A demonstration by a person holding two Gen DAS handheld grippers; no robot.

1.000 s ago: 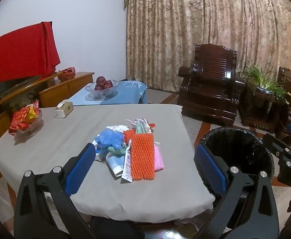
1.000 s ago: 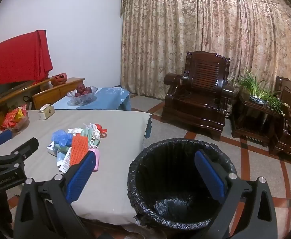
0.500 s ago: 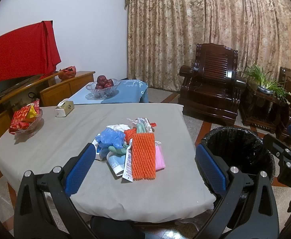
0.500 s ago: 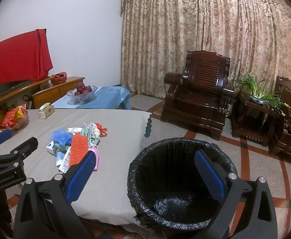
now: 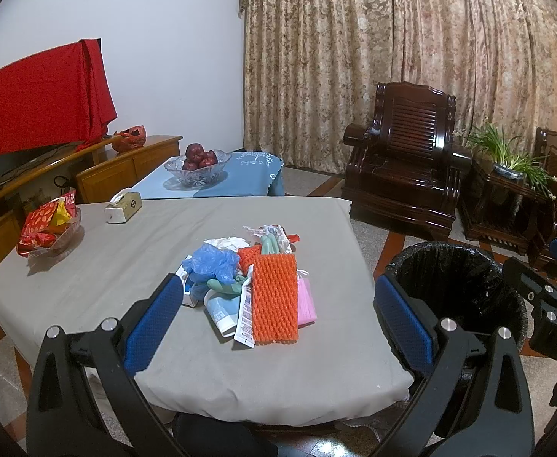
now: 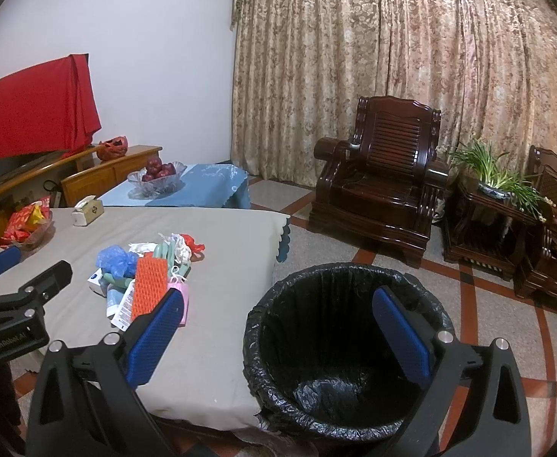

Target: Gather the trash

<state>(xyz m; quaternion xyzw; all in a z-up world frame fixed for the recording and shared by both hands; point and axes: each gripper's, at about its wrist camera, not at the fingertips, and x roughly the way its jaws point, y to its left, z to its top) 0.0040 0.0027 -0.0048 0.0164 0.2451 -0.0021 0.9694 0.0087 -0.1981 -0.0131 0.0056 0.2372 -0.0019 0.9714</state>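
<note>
A pile of trash lies on the grey-clothed table (image 5: 99,266): an orange foam net (image 5: 274,301), a blue plastic bag (image 5: 211,262), a pink packet (image 5: 305,301) and a white tube (image 5: 221,310). The pile also shows in the right wrist view, with the orange net (image 6: 149,285) on top. A bin with a black liner (image 6: 339,346) stands on the floor right of the table; it also shows in the left wrist view (image 5: 457,285). My left gripper (image 5: 274,323) is open and empty, just short of the pile. My right gripper (image 6: 278,339) is open and empty above the bin's near rim.
A tissue box (image 5: 123,205) and a bowl of red snack packets (image 5: 48,224) sit at the table's far left. A glass fruit bowl (image 5: 198,163) stands on a blue-clothed table behind. Dark wooden armchairs (image 6: 385,190) and a plant stand (image 6: 495,205) line the curtain.
Both views have shifted very slightly; the pile and the bin sit almost where they were. Both grippers stay open and empty.
</note>
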